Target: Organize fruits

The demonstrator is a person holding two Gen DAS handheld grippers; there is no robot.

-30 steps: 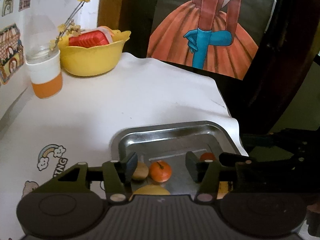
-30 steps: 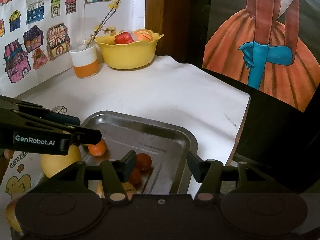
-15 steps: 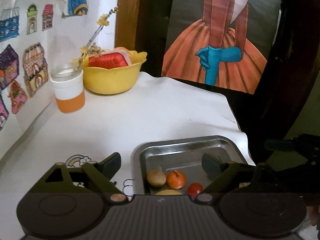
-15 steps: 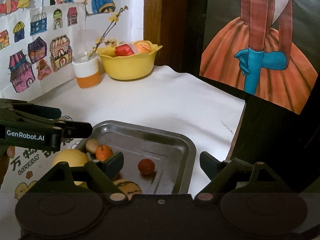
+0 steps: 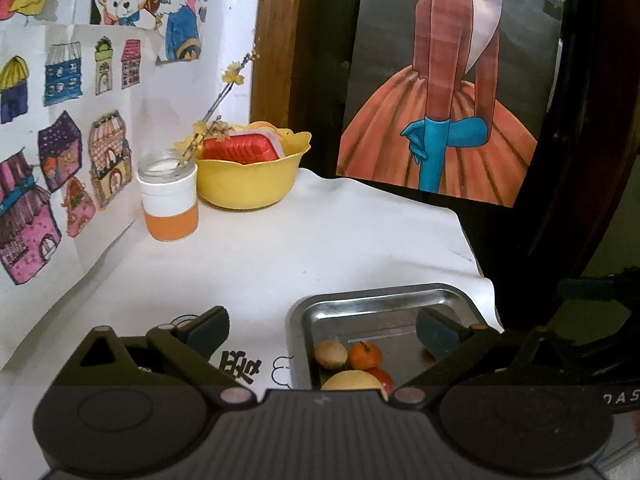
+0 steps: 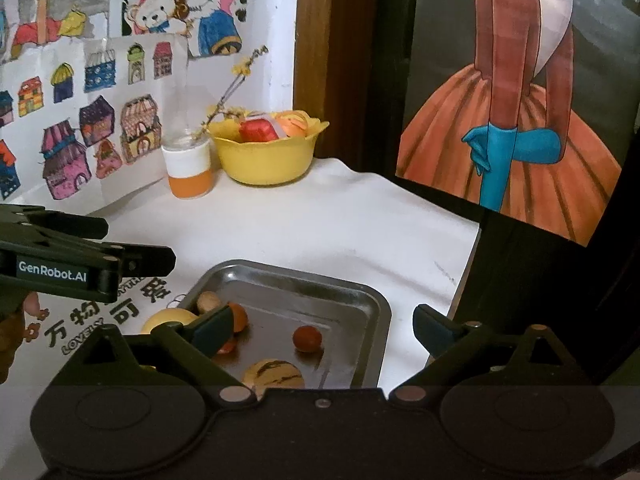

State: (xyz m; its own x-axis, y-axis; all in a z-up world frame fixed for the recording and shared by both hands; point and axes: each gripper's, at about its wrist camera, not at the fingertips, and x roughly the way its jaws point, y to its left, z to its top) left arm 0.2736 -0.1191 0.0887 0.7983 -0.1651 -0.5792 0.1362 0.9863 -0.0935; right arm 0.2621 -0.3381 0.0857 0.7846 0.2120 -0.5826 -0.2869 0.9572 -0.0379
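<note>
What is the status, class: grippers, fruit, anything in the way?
Both hand-held grippers open, empty: left, right. Fruit lying in the tray. Bowl far back. Nothing in the way.

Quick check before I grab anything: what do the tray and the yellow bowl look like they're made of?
Tray: looks like bare metal, likely steel, with a grey sheen and blurred reflections of the fruit on its floor. Yellow bowl: probably plastic, with an opaque, uniform matte colour and a thin wavy rim, though glazed ceramic can't be ruled out.
</note>
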